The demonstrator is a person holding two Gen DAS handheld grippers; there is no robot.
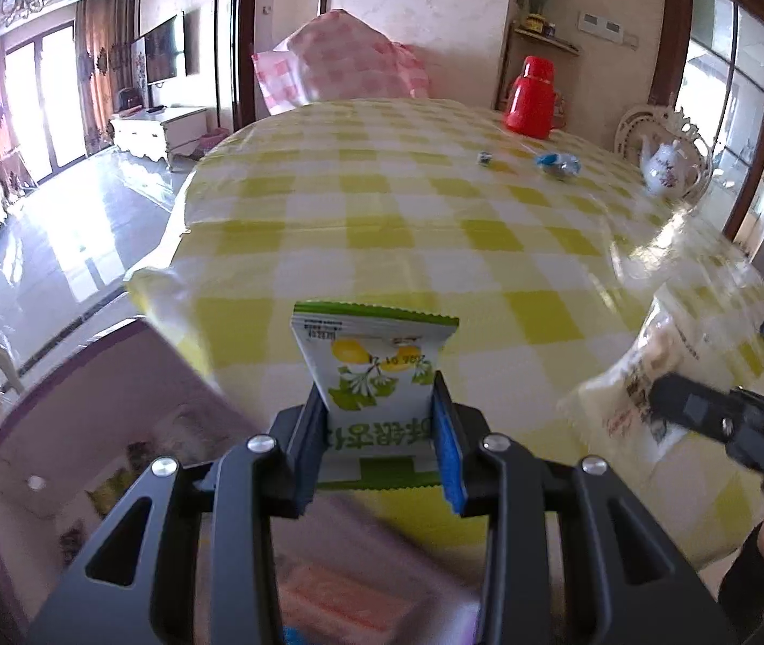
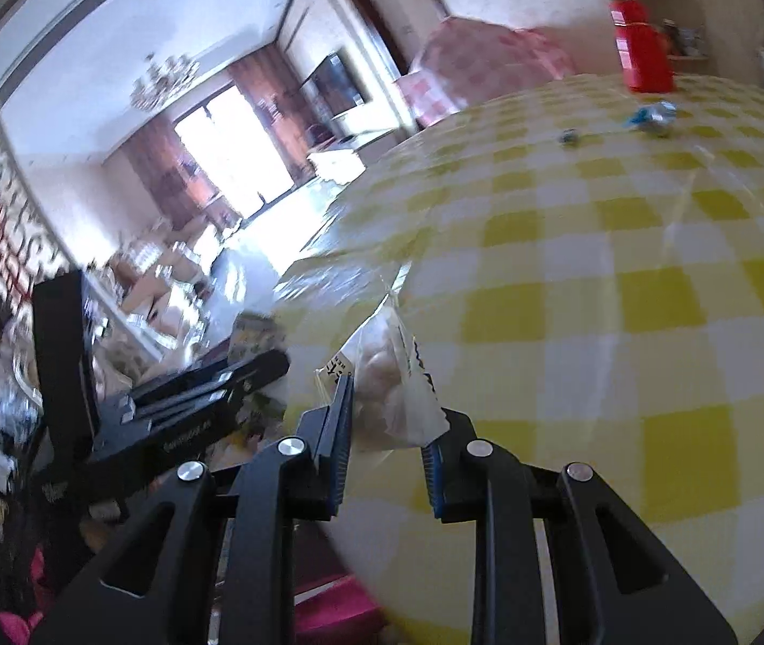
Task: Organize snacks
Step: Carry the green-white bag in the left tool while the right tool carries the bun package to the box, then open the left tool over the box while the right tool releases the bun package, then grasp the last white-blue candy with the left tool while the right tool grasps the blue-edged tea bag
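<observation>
The left gripper (image 1: 382, 424) is clenching a green-and-white snack packet (image 1: 376, 376) at lower centre, lifted clear of the checked table (image 1: 435, 215), likely for carrying to wherever snacks are being gathered. The right gripper (image 2: 387, 430) is pinching a clear bag (image 2: 392, 376) of pale pieces, possibly puffs, at lower centre. Two small wrapped sweets (image 1: 556, 164) are lying at upper right.

the tablecloth (image 1: 489, 226) is yellow-and-white check. the packet (image 1: 376, 376) is white with green edges, yellow fruit and green leaves. the bag (image 2: 398, 376) is clear with black print. near the far edge, a red flask (image 1: 531, 98) and a blue wrapper (image 1: 558, 164).
</observation>
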